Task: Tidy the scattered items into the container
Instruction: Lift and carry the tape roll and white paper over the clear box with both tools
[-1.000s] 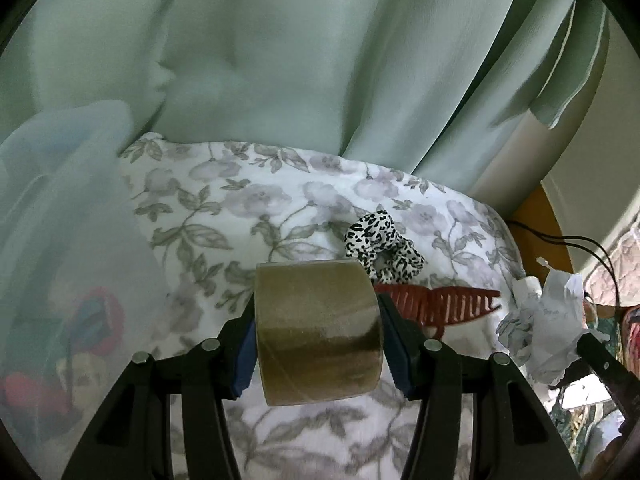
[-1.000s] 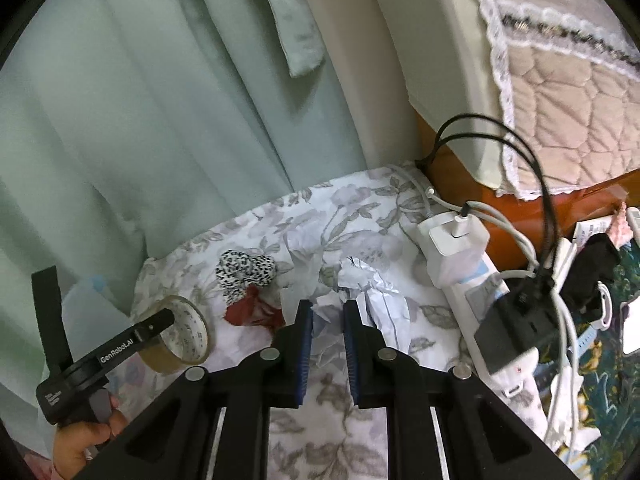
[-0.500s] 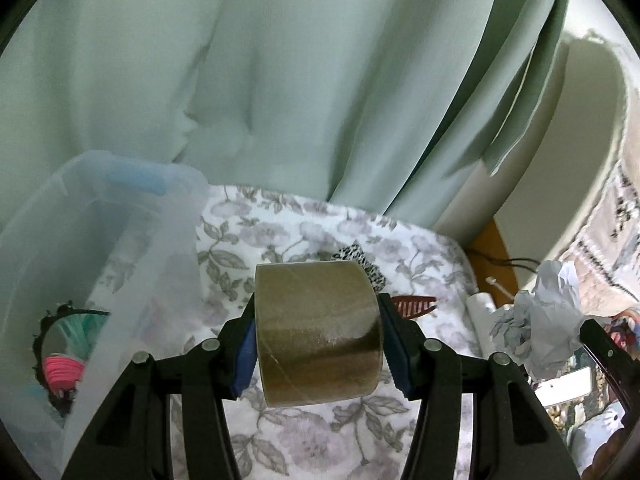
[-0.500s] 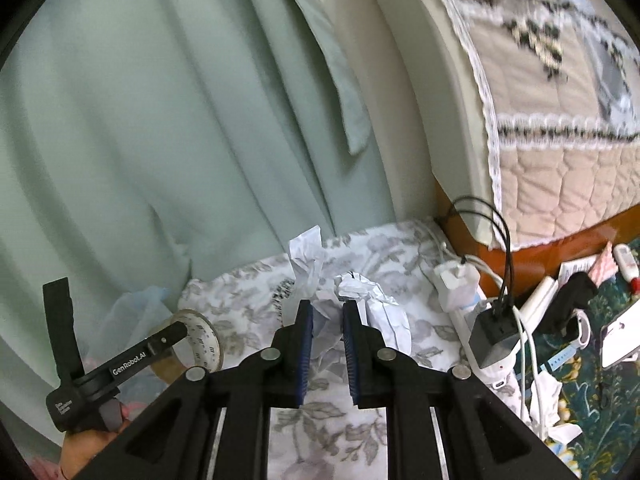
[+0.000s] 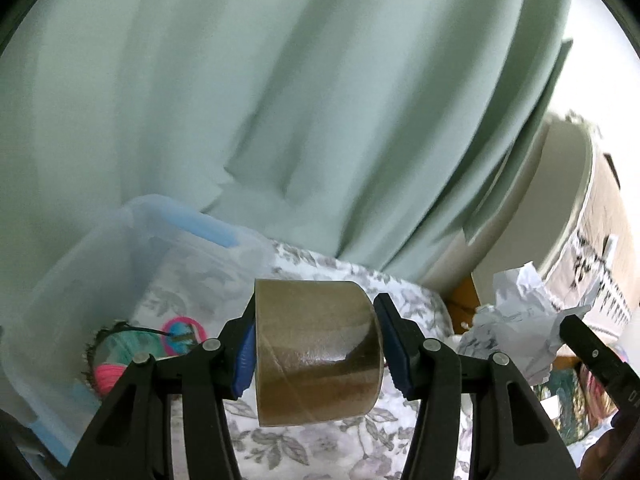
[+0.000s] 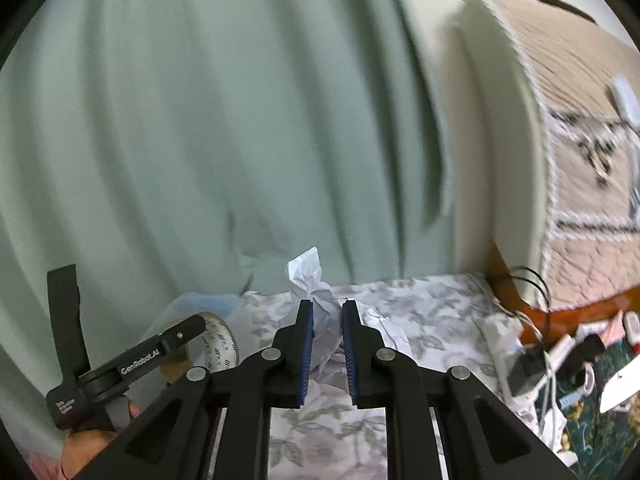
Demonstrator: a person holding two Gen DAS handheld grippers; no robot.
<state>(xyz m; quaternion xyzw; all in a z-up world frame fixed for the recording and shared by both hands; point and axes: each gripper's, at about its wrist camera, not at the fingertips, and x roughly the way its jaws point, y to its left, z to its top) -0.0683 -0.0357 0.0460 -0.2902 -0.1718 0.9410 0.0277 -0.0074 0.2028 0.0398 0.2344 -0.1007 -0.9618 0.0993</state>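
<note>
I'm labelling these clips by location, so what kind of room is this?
Most likely a bedroom at home: green curtains hang behind a floral cloth, a quilted, lace-edged cover lies to the right, and chargers clutter the edge.

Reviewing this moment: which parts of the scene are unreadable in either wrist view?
- Bin contents, left wrist view: blurred behind its cloudy wall, partly hidden by the left tool.
- Tape roll, right wrist view: mostly behind the left tool.
- Paper wad, right wrist view: lower part covered by the right tool.
- Clutter at the right edge: small and blurred.
</note>
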